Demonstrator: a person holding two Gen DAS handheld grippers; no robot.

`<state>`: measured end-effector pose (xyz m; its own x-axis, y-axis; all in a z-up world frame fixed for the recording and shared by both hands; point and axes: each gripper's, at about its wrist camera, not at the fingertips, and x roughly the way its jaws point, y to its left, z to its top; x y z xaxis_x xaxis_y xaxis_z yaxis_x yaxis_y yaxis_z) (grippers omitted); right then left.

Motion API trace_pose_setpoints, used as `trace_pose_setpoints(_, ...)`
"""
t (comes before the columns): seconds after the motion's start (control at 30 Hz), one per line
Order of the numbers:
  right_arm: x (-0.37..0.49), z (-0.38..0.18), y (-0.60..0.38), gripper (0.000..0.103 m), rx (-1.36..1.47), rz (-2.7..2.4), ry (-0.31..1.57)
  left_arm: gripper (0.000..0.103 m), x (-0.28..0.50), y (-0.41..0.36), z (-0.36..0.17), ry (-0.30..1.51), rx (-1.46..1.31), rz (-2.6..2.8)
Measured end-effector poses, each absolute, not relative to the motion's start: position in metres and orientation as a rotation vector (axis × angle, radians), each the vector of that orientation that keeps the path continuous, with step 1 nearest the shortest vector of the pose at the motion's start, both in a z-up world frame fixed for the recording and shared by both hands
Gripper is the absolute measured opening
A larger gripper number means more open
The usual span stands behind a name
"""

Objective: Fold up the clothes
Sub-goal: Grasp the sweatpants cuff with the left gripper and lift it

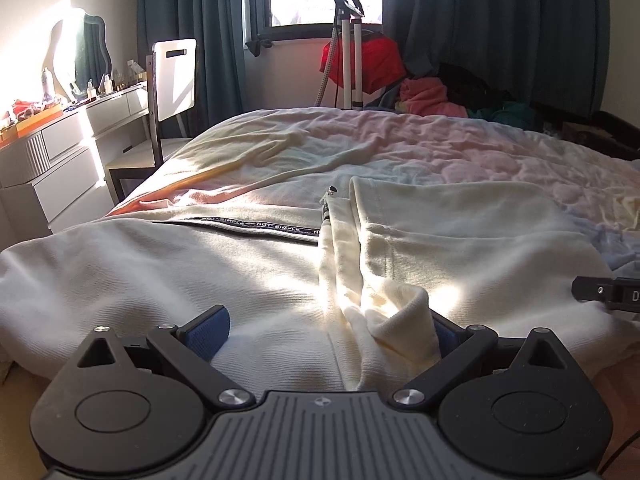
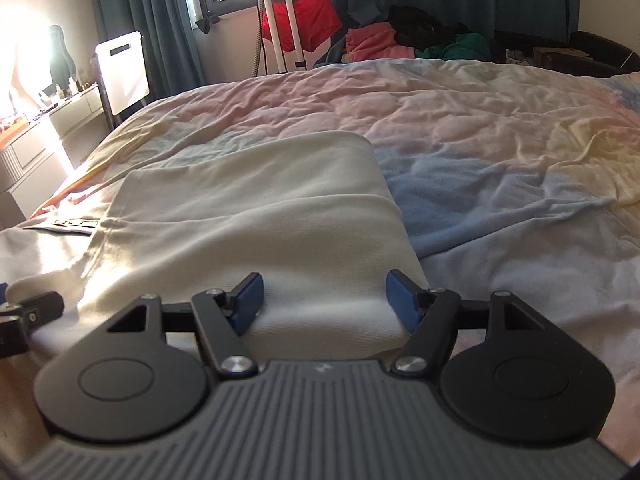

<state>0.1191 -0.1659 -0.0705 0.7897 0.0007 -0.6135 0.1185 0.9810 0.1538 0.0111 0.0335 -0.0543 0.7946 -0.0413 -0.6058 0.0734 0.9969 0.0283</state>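
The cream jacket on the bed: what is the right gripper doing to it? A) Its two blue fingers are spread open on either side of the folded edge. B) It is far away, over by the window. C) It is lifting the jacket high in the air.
A: in the right wrist view the right gripper has its blue fingers apart, with the folded edge of the cream jacket between them, flat on the bed.
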Motion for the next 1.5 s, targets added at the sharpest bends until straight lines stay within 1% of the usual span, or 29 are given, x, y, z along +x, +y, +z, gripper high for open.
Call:
trace_pose_setpoints(0.1, 0.118, -0.070, -0.167, 0.070, 0.193, -0.062, 0.657, 0.100, 0.001, 0.046, -0.043, 0.646, -0.007, -0.053)
trace_pose_setpoints(0.3, 0.119, -0.068, -0.167, 0.070, 0.195, -0.070, 0.661, 0.103, -0.012, 0.099, -0.025, 0.677, -0.193, 0.094)
trace_pose_setpoints(0.57, 0.117, -0.061, -0.164, 0.070, 0.177, -0.089, 0.682, 0.103, -0.025, 0.174, -0.005, 0.728, -0.460, 0.309)
trace_pose_setpoints(0.73, 0.111, -0.051, -0.166, 0.070, 0.228, -0.080, 0.687, 0.102, -0.020, 0.235, -0.025, 0.810, -0.767, 0.421)
trace_pose_setpoints(0.77, 0.109, -0.049, -0.166, 0.070, 0.241, -0.072, 0.686, 0.101, -0.016, 0.246, -0.034, 0.834, -0.813, 0.432)
trace_pose_setpoints(0.8, 0.108, -0.047, -0.166, 0.070, 0.249, -0.067, 0.684, 0.098, -0.011, 0.256, -0.044, 0.861, -0.854, 0.440)
trace_pose_setpoints(0.83, 0.108, -0.046, -0.165, 0.070, 0.251, -0.063, 0.682, 0.098, -0.009, 0.265, -0.052, 0.873, -0.909, 0.448)
trace_pose_setpoints(0.97, 0.106, -0.040, -0.155, 0.070, 0.225, -0.045, 0.670, 0.098, -0.012, 0.291, -0.057, 0.733, -1.061, 0.439)
trace_pose_setpoints(1.0, 0.104, -0.036, -0.152, 0.070, 0.225, -0.026, 0.661, 0.090, -0.011, 0.296, -0.057, 0.700, -1.072, 0.431)
trace_pose_setpoints(1.03, 0.101, -0.031, -0.148, 0.070, 0.226, 0.005, 0.639, 0.079, -0.008, 0.302, -0.058, 0.683, -1.075, 0.432)
trace_pose_setpoints(1.17, 0.094, -0.018, -0.123, 0.070, 0.151, 0.104, 0.557, 0.072, 0.004, 0.325, -0.069, 0.646, -1.114, 0.430)
trace_pose_setpoints(1.23, 0.095, -0.018, -0.110, 0.070, 0.118, 0.153, 0.539, 0.060, 0.005, 0.330, -0.069, 0.608, -1.091, 0.434)
trace_pose_setpoints(1.27, 0.097, -0.021, -0.103, 0.070, 0.106, 0.173, 0.546, 0.057, 0.006, 0.331, -0.068, 0.589, -1.069, 0.438)
trace_pose_setpoints(1.33, 0.105, -0.034, -0.092, 0.070, 0.086, 0.194, 0.598, 0.044, 0.013, 0.328, -0.065, 0.570, -1.012, 0.439)
trace_pose_setpoints(1.37, 0.110, -0.042, -0.087, 0.070, 0.076, 0.202, 0.635, 0.041, 0.017, 0.323, -0.062, 0.566, -0.978, 0.439)
trace_pose_setpoints(1.43, 0.119, -0.062, -0.078, 0.070, 0.046, 0.208, 0.731, 0.031, 0.020, 0.316, -0.054, 0.547, -0.916, 0.439)
trace_pose_setpoints(1.5, 0.118, -0.070, -0.071, 0.070, 0.003, 0.194, 0.742, 0.027, 0.022, 0.306, -0.045, 0.524, -0.844, 0.440)
